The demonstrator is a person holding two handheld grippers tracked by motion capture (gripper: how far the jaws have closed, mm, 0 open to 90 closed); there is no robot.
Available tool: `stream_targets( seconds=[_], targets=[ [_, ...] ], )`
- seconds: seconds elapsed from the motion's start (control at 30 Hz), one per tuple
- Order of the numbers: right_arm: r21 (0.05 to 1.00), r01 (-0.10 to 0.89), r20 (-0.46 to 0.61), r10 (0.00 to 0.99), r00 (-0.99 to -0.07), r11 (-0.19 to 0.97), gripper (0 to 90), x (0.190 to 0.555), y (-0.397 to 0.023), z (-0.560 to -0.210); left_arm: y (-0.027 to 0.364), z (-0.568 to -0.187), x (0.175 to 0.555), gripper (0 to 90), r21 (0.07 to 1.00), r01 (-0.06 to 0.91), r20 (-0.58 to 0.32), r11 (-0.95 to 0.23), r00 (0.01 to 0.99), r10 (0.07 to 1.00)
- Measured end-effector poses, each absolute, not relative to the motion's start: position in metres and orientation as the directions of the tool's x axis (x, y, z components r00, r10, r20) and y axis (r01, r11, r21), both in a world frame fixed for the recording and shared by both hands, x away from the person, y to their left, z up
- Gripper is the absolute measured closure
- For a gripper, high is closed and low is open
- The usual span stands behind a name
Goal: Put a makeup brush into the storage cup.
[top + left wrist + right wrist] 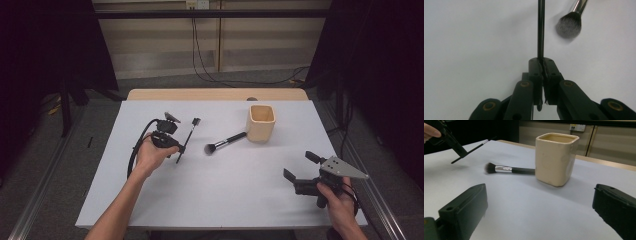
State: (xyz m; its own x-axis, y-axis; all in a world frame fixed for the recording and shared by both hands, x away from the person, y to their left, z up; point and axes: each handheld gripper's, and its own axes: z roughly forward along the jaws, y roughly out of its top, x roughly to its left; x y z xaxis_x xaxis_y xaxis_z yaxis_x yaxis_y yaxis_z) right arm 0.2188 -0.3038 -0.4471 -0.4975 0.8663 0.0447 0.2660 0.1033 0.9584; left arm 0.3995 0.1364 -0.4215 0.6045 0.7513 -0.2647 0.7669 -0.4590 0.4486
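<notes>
The left gripper (176,148) is clamped on the thin wand (187,139) near its lower end, jaws pressed together around the shaft. The wand is clear of the table (210,190), slanting up and away from the jaws, brush tip farthest out.

Step in hand, by judgement: carrying the picked wand toward the cup (260,123). The cup stands beyond the jaws and to their right, past the powder brush (224,143), which lies on the table, its handle end at the cup's base.

Next move calls for more lift, travel over the powder brush, then tipping the wand upright above the cup mouth.

Left forearm reaches forward, hand wrapped around the gripper body. The right gripper (301,166) rests near the table's front right, jaws apart, nothing between them.
</notes>
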Motion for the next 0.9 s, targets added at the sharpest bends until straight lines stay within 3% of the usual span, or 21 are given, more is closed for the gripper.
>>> stream_targets(
  seconds=[0.47,0.9],
  targets=[
    [0.961,0.260,0.052,0.858,-0.511,0.097,0.0,0.218,-0.302,-0.447,0.136,-0.413,0.382,86.4,0.632,0.656,-0.234,-0.412,0.668,0.706],
    [0.961,0.266,0.077,0.849,-0.522,0.076,0.0,0.218,-0.299,-0.447,0.145,-0.415,0.367,86.4,0.739,0.574,-0.201,-0.353,0.688,0.697]
  ],
)
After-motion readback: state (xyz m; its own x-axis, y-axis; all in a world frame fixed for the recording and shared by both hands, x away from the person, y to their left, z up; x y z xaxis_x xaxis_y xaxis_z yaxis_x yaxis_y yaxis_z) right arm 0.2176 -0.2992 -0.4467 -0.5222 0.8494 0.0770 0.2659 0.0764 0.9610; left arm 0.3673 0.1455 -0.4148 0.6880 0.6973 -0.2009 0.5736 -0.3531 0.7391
